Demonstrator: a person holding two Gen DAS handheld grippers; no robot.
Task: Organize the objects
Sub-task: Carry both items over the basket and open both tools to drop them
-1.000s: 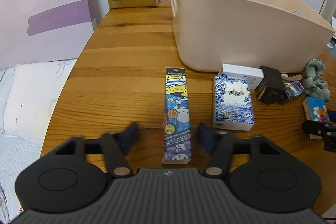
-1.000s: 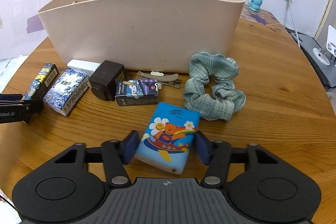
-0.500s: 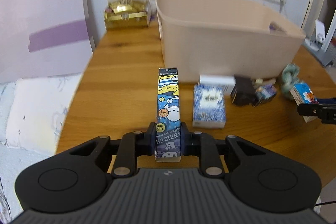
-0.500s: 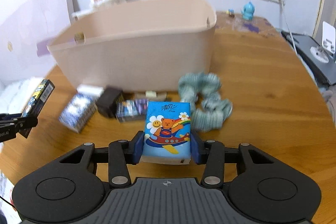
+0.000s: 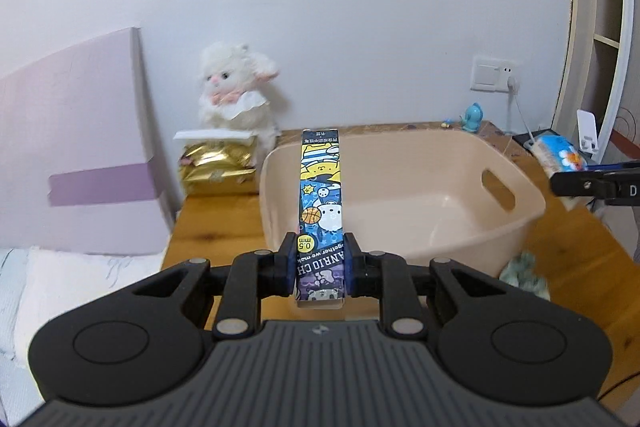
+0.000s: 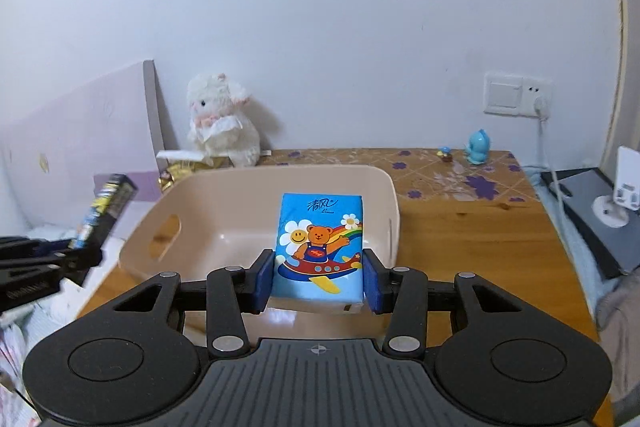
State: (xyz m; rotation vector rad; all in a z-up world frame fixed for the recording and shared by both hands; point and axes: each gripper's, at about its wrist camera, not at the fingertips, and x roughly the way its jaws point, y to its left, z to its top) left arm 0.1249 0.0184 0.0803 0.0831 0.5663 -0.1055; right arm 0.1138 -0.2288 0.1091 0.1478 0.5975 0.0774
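At the table's back left corner, against the wall, a gold tissue pack lies in front of a white plush lamb. Just right of them the left gripper pinches the near end of a long cartoon-printed box between its blue pads, holding it up off the wooden table; the far end of the box reaches out over the left rim of the beige tub. The tub stands in the middle of the table, and nothing shows on the part of its floor that is in view. A green scrunchie lies just beside its near right corner. Farther right, the right gripper is clamped on a blue tissue pack printed with a bear in a plane, holding it in the air above the tub's near rim. A small blue figurine stands near the table's back right corner.
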